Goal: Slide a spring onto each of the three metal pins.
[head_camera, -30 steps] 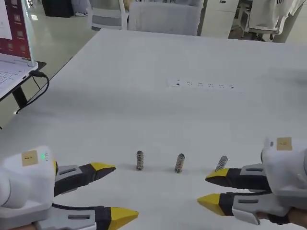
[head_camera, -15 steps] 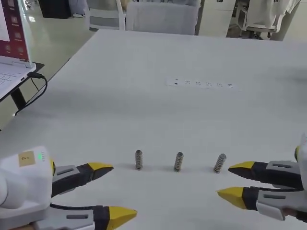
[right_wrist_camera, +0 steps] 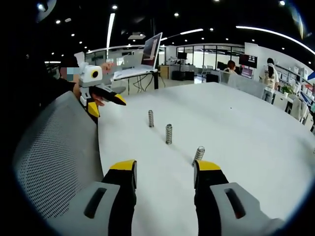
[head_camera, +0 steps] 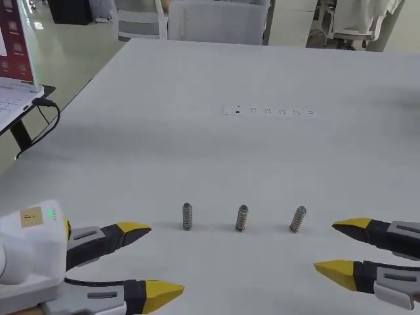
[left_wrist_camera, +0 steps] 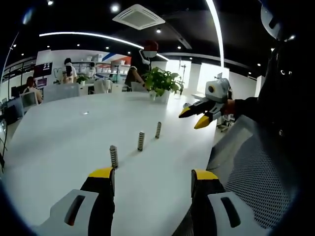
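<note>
Three short metal springs stand upright in a row on the white table: the left spring (head_camera: 187,216), the middle spring (head_camera: 242,218) and the right spring (head_camera: 298,219). Each seems to sit over a pin; the pins are hidden. My left gripper (head_camera: 157,259) is open, near the front edge, left of the row, with nothing between its jaws. My right gripper (head_camera: 333,247) is open and holds nothing, just right of the right spring and clear of it. The left gripper view has the row (left_wrist_camera: 141,141) ahead of the open left gripper (left_wrist_camera: 153,174). The right gripper view has the nearest spring (right_wrist_camera: 199,154) just past the right gripper (right_wrist_camera: 165,167).
A laptop (head_camera: 12,62) with a black cable (head_camera: 51,118) sits off the table's left side. Chairs (head_camera: 216,23) stand at the far edge. A strip of small marks (head_camera: 269,111) lies mid-table. A grey mesh chair (right_wrist_camera: 54,152) is close behind the front edge.
My right gripper has drawn back to the right, away from the right spring, and stays open. The left gripper has hardly moved. The three springs stand as before.
</note>
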`<state>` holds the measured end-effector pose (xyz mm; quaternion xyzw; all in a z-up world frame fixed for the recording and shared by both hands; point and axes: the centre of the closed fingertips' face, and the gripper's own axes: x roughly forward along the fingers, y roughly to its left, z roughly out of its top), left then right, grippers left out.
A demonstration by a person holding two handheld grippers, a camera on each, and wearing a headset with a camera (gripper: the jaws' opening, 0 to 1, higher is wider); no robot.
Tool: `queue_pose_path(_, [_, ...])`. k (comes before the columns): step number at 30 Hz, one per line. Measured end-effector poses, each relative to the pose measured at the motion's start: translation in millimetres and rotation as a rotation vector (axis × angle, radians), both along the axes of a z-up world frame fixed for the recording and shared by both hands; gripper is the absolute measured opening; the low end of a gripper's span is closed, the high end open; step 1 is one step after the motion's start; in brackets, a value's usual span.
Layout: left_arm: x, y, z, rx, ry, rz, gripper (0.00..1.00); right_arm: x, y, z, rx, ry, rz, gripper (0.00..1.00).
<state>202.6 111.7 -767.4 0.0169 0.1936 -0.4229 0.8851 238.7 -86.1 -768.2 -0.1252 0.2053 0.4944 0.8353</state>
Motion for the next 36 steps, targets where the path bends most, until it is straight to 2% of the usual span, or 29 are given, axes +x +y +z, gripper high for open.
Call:
queue_pose_path(9, [0.6,2.8,-4.3,-0.001,0.010,0.004,0.58,1.0,3.9,-9.2,0.001,-0.005,0.000,0.56])
queue_pose_path(11, [1.1,3.9,-6.7,0.001,0.013,0.007,0.58,0.9,4.0,-11.7,-0.002,-0.005,-0.002,0.62])
queue_pose_path(14, [1.1,4.8,-8.5,0.003,0.018,0.009,0.59,0.3,4.3,-14.3,-0.007,0.000,-0.006,0.64])
queue_pose_path(22, [3.0,4.9,-9.8,0.002,0.023,0.016,0.61,3.6,3.4,-11.8,0.019,-0.003,-0.031,0.73])
queue_pose_path(29, [4.8,6.2,-10.9,-0.004,0.031,0.032,0.68,3.4,4.5,-12.6,0.024,0.005,-0.032,0.74])
queue_pose_path(36, [6.9,8.1,-11.7,-0.008,0.039,0.055,0.79,2.7,5.5,-11.9,0.026,0.009,-0.030,0.74])
